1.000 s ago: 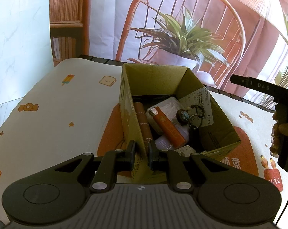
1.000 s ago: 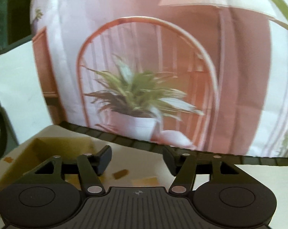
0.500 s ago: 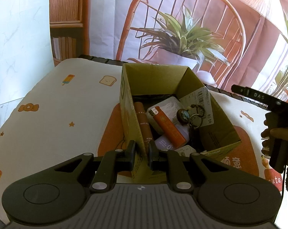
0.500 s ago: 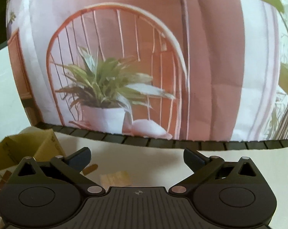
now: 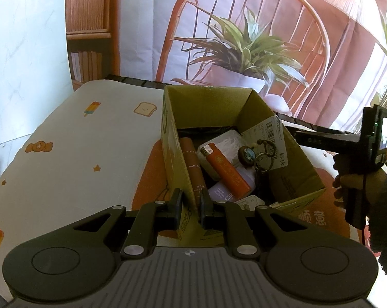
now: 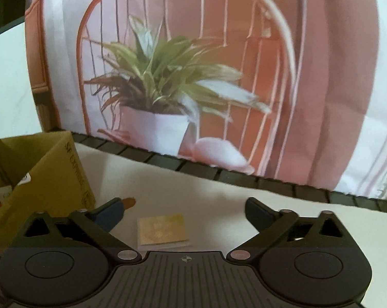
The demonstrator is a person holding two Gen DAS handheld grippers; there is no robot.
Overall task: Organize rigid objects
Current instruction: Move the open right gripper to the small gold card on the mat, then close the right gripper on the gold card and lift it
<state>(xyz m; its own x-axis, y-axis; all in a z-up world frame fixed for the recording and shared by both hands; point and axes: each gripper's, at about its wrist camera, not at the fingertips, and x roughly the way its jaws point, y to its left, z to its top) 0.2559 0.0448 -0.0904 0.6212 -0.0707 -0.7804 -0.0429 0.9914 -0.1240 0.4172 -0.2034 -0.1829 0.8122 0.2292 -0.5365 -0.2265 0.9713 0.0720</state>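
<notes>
Nearest, at the near corner of the cardboard box [image 5: 206,107]: left tool [image 5: 190,202], closed tight on the box wall there, with one finger outside the box and the other inside. Inside the box, just beyond that clamped wall: a brown tube [image 5: 193,169] lying along the left wall, beside it an orange lighter [image 5: 225,170] resting slantwise on a white packet [image 5: 226,141], and toward the right wall a keyring [image 5: 247,155] with a round pendant. On the inner right wall of the box, a white shipping label [image 5: 270,133]. Under the box, a counter [image 5: 77,154] covered with a white cloth printed with small sweets and toast. To the right of the box, above the counter: right tool [image 6: 183,209], held by a hand [image 5: 347,179], jaws wide apart and now closing, with nothing pressed between them. Also right of the box, flat on the counter and seen low in the gap between those jaws, untouched: a small yellow pad [image 6: 162,228]. Far behind the box, past the counter edge: a hanging backdrop [image 5: 244,46] printed with an orange chair and a potted plant.
</notes>
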